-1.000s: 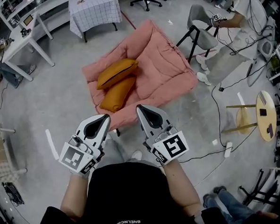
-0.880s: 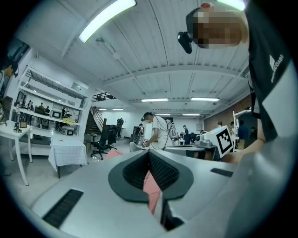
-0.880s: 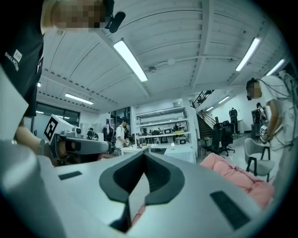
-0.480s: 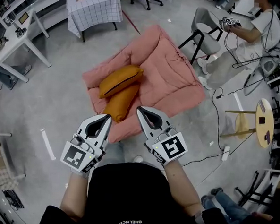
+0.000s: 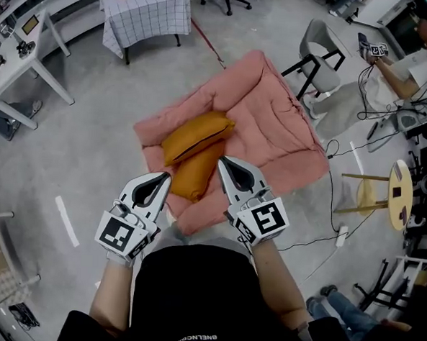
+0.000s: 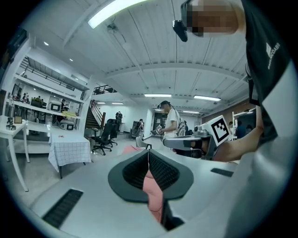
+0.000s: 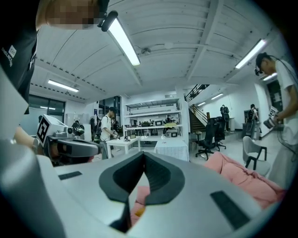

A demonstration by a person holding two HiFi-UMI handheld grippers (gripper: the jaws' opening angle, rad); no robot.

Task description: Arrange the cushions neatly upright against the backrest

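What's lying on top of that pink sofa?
Two orange cushions lie flat on the pink sofa, not upright: the upper cushion overlaps the lower cushion. The seat beneath them and part of the lower cushion are covered from view.

Person stepped closer: pink sofa (image 5: 274,119) and two orange cushions (image 5: 198,133) now nearer. Left gripper (image 5: 165,177) and right gripper (image 5: 223,160) tips now at sofa's near edge, flanking nearer cushion.

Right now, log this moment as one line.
left gripper: shut, empty | right gripper: shut, empty | orange cushions: two, lying overlapped on pink sofa, untouched | status: none upright yet
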